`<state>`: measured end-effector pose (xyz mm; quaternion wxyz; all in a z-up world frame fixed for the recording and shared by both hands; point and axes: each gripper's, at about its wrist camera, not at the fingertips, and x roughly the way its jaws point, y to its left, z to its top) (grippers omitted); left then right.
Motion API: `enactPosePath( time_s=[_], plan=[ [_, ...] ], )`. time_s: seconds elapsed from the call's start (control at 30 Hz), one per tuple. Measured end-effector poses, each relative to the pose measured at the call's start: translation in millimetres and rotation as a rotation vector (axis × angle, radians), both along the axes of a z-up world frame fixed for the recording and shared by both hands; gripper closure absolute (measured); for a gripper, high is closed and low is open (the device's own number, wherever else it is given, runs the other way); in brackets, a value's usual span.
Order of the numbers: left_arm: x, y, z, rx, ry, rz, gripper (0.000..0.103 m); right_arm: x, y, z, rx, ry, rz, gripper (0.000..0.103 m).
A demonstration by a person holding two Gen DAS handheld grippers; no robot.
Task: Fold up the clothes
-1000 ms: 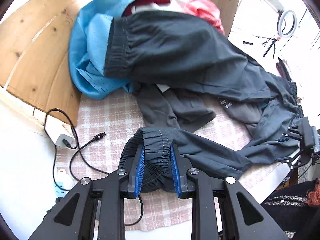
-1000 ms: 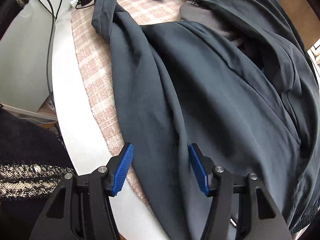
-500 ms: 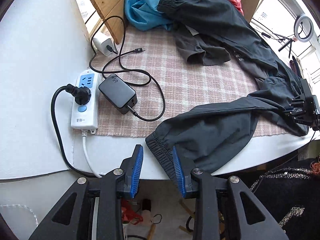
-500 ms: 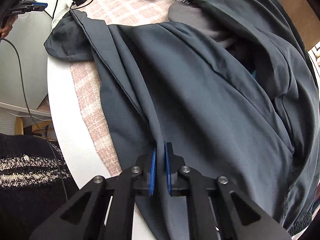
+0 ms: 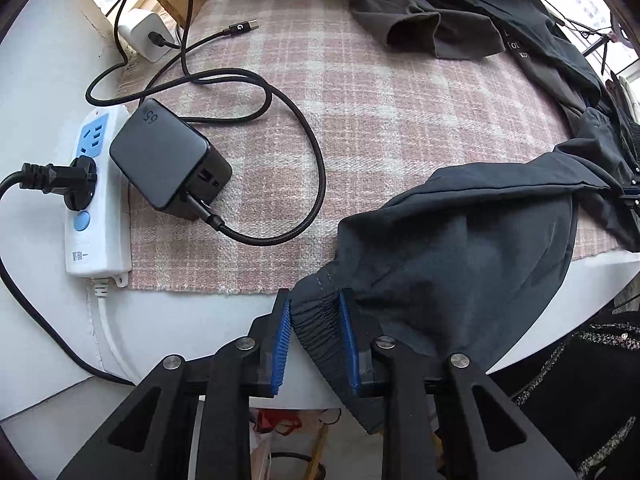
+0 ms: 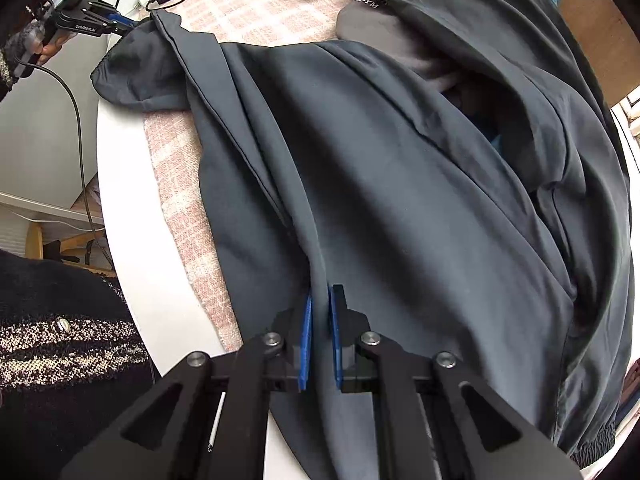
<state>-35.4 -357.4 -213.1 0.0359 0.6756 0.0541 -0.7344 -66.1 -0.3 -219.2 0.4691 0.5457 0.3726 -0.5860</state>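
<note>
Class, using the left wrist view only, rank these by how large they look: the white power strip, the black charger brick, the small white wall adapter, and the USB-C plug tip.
1. white power strip and black charger brick: look alike in area, so not ranked.
3. small white wall adapter.
4. USB-C plug tip.

The adapter and plug lie farther from the camera, which shrinks them.

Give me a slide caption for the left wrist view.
Left hand-held gripper clamps the dark trousers' elastic cuff at the table edge, beside a power strip.

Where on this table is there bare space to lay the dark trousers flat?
The pink checked cloth is bare between the black braided cable and the dark trousers. The left edge is crowded with the white power strip and black charger brick.
</note>
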Motion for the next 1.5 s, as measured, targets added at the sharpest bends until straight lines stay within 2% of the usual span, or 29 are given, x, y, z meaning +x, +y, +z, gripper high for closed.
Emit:
enactPosePath(
  time_s=[0.03,0.1,0.2,0.37,0.47,0.5,0.57,0.63,0.73,0.77,0.8,0.87,0.93,0.97,1.03,1.17,1.2,1.3,1.37,1.47,1.5],
  plan=[
    [0.8,1.5,3.8,0.002,0.002,0.01,0.092,-1.5,-0.2,-0.9,-0.004,0.001,-0.005,0.098],
    [-1.1,5.0,19.8,-0.006,0.019,0.024,0.095,-5.0,0.3,-0.8,-0.011,-0.008,-0.019,0.099],
    [-16.9,8.2,66.6,-0.011,0.11,0.044,0.096,-11.8,4.9,12.9,-0.048,-0.014,-0.056,0.1],
    [-81.6,2.9,172.5,-0.156,0.316,-0.062,0.096,-27.4,30.9,68.3,-0.155,0.005,-0.16,0.1],
    [-85.5,-0.2,216.9,-0.229,0.424,-0.121,0.096,-32.7,53.0,109.5,-0.226,0.017,-0.22,0.1],
    [-79.8,-0.2,225.8,-0.242,0.451,-0.14,0.096,-26.4,54.3,102.5,-0.212,-0.013,-0.213,0.1],
    [-61.0,-3.9,217.4,-0.245,0.438,-0.167,0.095,-13.9,56.7,88.5,-0.185,-0.074,-0.199,0.1],
    [-38.5,-10.9,183.1,-0.223,0.346,-0.148,0.088,-1.3,59.2,74.6,-0.157,-0.134,-0.185,0.099],
    [1.3,-15.1,113.2,-0.197,0.144,-0.063,0.089,17.4,62.7,53.6,-0.115,-0.224,-0.164,0.091],
    [12.5,-18.4,98.5,-0.185,0.105,-0.032,0.089,20.8,58.3,46.3,-0.08,-0.213,-0.151,0.087],
    [21.2,-19.9,90.5,-0.174,0.088,-0.016,0.089,18.9,56.4,46.5,-0.078,-0.211,-0.153,0.084],
    [32.2,-18.6,89.8,-0.174,0.087,-0.005,0.089,14.8,52.9,47.2,-0.073,-0.206,-0.159,0.07],
    [35.8,-16.1,96.1,-0.178,0.108,0.001,0.089,2.3,59.5,53.0,-0.093,-0.183,-0.213,0.063],
    [31.2,-13.4,101.2,-0.173,0.135,-0.003,0.089,-3.9,62.8,55.9,-0.103,-0.171,-0.239,0.061],
    [10.9,-6.5,106.4,-0.162,0.196,-0.015,0.077,-16.4,69.4,61.8,-0.122,-0.148,-0.293,0.06],
    [-59.5,3.7,85.8,-0.094,0.229,-0.061,0.069,-41.3,82.5,73.4,-0.162,-0.1,-0.4,0.06],
    [-76.7,5.7,75.0,-0.098,0.213,-0.079,0.063,-47.5,85.8,76.3,-0.172,-0.088,-0.427,0.06],
    [-118.0,9.0,34.2,-0.141,0.121,-0.108,0.062,-55.2,105.5,78.6,-0.185,-0.059,-0.506,0.06],
    [-133.9,5.9,12.2,-0.115,0.066,-0.105,0.062,-56.8,121.8,78.0,-0.187,-0.042,-0.558,0.06],
    [-142.8,5.1,-4.1,-0.077,0.031,-0.115,0.063,-59.2,146.2,77.2,-0.192,-0.016,-0.636,0.06],
    [-143.1,5.4,-5.7,-0.064,0.031,-0.12,0.067,-60.0,154.3,76.9,-0.193,-0.007,-0.662,0.06]
  ],
)
